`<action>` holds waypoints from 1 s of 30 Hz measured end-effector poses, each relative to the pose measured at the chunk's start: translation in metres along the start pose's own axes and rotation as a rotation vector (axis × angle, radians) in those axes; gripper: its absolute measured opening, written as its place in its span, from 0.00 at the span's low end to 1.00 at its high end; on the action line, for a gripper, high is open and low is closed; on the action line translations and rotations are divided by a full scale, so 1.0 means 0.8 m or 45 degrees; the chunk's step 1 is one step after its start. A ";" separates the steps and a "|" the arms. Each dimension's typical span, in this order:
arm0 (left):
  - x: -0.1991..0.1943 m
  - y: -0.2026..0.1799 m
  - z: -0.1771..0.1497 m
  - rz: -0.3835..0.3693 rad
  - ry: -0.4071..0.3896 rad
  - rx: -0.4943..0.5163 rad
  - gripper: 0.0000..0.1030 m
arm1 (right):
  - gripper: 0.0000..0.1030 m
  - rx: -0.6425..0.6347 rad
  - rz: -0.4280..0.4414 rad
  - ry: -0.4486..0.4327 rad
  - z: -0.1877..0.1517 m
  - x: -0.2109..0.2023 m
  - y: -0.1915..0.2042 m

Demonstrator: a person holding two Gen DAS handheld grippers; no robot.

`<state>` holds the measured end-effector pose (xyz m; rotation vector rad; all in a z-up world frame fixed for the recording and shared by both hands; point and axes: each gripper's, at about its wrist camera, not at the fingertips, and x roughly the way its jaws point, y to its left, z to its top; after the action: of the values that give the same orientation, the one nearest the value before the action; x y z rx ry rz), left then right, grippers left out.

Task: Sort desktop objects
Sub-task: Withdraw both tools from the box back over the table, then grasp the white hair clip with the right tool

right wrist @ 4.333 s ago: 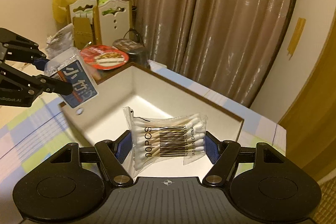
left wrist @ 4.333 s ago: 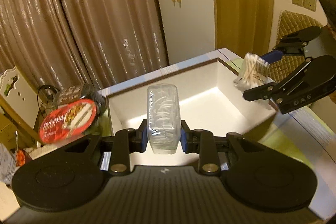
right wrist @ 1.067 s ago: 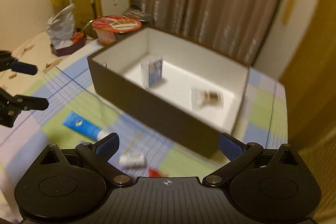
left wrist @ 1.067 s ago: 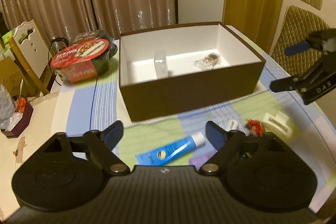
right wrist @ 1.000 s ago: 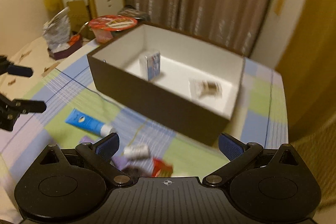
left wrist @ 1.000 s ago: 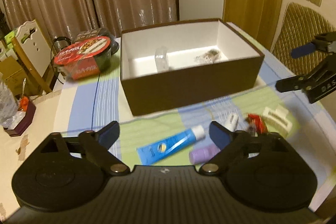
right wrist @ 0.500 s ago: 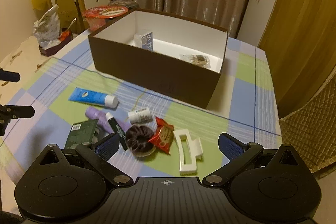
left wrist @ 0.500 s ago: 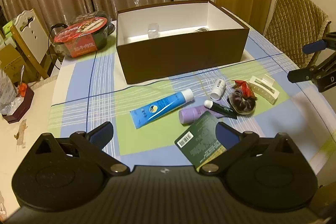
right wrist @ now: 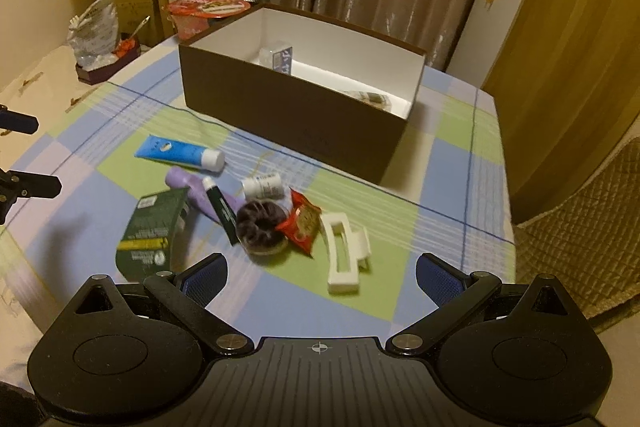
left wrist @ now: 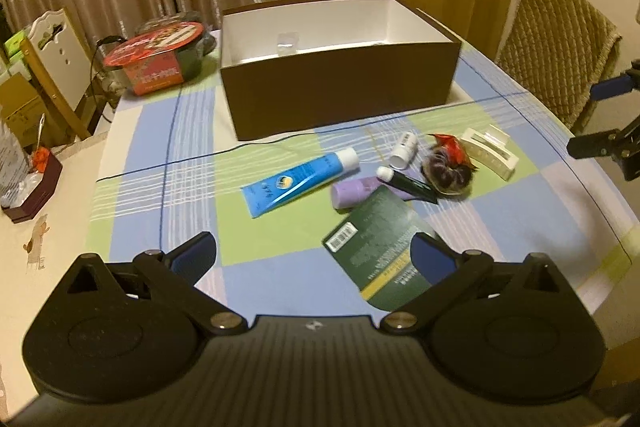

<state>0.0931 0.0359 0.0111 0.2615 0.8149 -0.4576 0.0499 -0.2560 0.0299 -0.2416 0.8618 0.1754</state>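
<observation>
Desktop objects lie mostly unsorted in a loose cluster on the checked tablecloth (left wrist: 192, 131), in front of the brown box (right wrist: 304, 115). Inside the box we see only a small clear pack (right wrist: 280, 58) and a wrapped bundle (right wrist: 370, 97). Left out are the blue tube (left wrist: 298, 179), purple bottle (right wrist: 196, 191), dark green packet (left wrist: 380, 247), small white bottle (left wrist: 404, 155), dark scrunchie (right wrist: 260, 227), red sachet (right wrist: 302, 223) and white hair claw (right wrist: 342, 249). Our left gripper (left wrist: 314, 259) and right gripper (right wrist: 322, 273) both hang spread wide and empty above the near edge, so we judge most of the sorting remains.
</observation>
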 end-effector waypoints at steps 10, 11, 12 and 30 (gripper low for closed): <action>0.004 -0.062 0.008 0.000 -0.014 0.041 0.99 | 1.00 -0.179 0.063 -0.017 -0.008 -0.001 -0.035; 0.006 -0.070 0.010 0.005 -0.013 0.040 0.99 | 1.00 -0.206 0.074 -0.020 -0.009 0.001 -0.040; 0.009 -0.080 0.012 0.015 -0.016 0.030 0.99 | 1.00 -0.234 0.089 -0.024 -0.011 0.003 -0.046; 0.044 -0.241 0.030 0.276 0.070 -0.118 0.91 | 1.00 -0.835 0.476 -0.073 -0.047 0.066 -0.145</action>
<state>0.0355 -0.1520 -0.0086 0.2742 0.8485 -0.2092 0.0853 -0.3749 -0.0180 -0.6826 0.7651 0.8149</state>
